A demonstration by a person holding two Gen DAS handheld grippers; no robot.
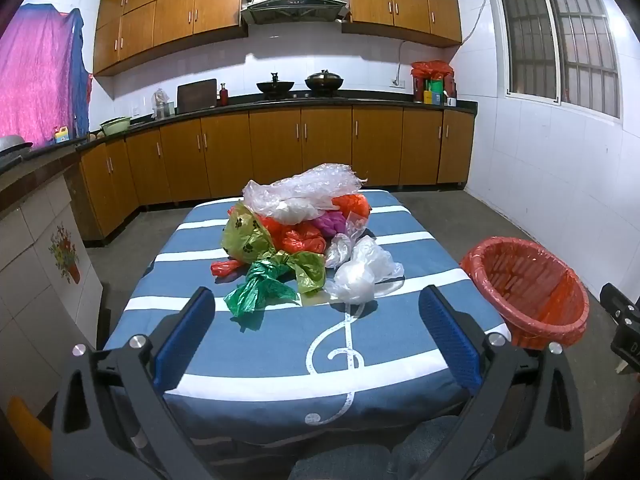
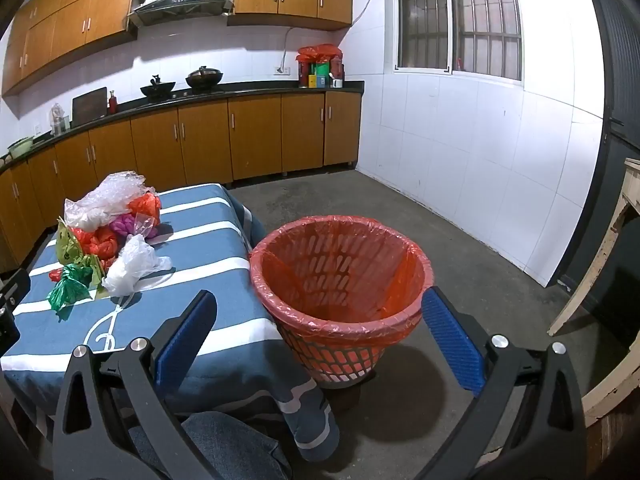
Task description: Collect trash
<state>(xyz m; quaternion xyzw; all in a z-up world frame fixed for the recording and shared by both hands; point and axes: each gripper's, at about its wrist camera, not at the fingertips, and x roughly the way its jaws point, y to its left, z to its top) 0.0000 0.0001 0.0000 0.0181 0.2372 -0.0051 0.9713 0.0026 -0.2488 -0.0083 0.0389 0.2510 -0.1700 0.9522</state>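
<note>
Ahead of the left gripper (image 1: 316, 320), whose jaws are spread wide with nothing between them, a heap of plastic bags (image 1: 298, 232) is seen on the blue striped tablecloth (image 1: 248, 364), well apart from the fingertips. Between the widely parted, empty jaws of the right gripper (image 2: 320, 324), the red-lined wastebasket (image 2: 340, 280) is framed, standing on the floor just beside the table.

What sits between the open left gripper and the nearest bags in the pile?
Nothing but bare tablecloth: blue with white stripes and a white treble clef print. The left wrist view shows it, between the left gripper and the green bag and white bag.
</note>
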